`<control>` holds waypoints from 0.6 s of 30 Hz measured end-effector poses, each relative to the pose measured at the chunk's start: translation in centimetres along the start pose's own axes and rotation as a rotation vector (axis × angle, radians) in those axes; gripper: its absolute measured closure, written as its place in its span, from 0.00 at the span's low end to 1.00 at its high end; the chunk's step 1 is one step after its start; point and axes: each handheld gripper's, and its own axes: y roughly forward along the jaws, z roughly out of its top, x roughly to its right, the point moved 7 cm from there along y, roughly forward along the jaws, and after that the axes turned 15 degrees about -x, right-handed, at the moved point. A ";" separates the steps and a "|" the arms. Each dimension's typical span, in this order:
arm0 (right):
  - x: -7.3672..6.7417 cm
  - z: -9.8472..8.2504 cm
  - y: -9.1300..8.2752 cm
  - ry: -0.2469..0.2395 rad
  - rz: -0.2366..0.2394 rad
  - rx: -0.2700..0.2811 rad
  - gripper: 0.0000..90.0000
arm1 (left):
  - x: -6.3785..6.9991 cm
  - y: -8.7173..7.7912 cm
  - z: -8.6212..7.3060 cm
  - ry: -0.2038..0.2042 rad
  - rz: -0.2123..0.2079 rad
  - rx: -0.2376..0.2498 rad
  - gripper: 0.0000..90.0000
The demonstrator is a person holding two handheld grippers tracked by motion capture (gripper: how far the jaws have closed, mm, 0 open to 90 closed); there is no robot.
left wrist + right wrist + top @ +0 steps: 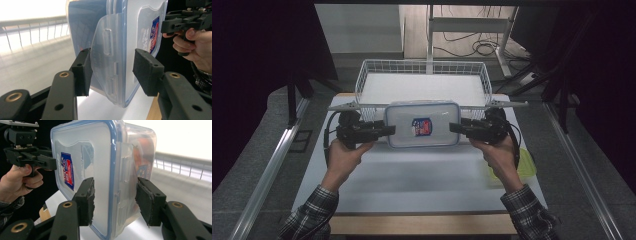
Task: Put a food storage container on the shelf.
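Note:
A clear plastic food container (422, 125) with a blue-sealed lid and a red and blue label hangs above the white table, lid up, in front of the wire basket. My left gripper (388, 131) is shut on its left end, and the jaws straddle the side latch flap (107, 57) of the container (125, 30). My right gripper (455, 126) is shut on the opposite end, one pad on the lid and one on the base of the container (100, 157). Across the box, the left gripper view shows the right gripper (180, 22), and the right gripper view shows the left gripper (30, 157).
A white wire basket (362, 80) stands at the table's far edge, just behind the container. A yellow-green lid (527, 165) lies near the table's right edge under the right hand. The white table top (412, 180) spreads out below the container.

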 end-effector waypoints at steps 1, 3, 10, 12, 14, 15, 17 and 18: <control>0.0 0.3 -0.1 -0.002 -0.001 0.006 0.56 | -0.1 -0.1 0.3 0.001 0.001 0.002 0.56; 0.0 0.9 -0.1 0.000 0.000 0.009 0.56 | -0.2 -0.4 0.8 0.005 0.002 0.002 0.56; 0.3 2.7 -0.4 0.006 0.002 0.029 0.56 | -0.8 -1.0 2.5 0.005 -0.006 0.016 0.57; 0.4 3.1 -0.4 0.005 0.002 0.035 0.56 | -0.9 -1.1 2.9 0.006 -0.005 0.019 0.57; 0.4 3.6 -0.5 0.005 0.002 0.039 0.56 | -1.0 -1.3 3.3 0.007 -0.007 0.024 0.57; 0.4 3.7 -0.5 0.009 0.003 0.039 0.56 | -1.1 -1.4 3.5 0.006 -0.009 0.026 0.57; 0.4 4.1 -0.6 0.007 0.003 0.043 0.56 | -1.2 -1.6 3.9 0.005 -0.015 0.035 0.57; 0.4 4.3 -0.6 0.007 0.005 0.045 0.56 | -1.2 -1.8 4.1 0.004 -0.017 0.039 0.57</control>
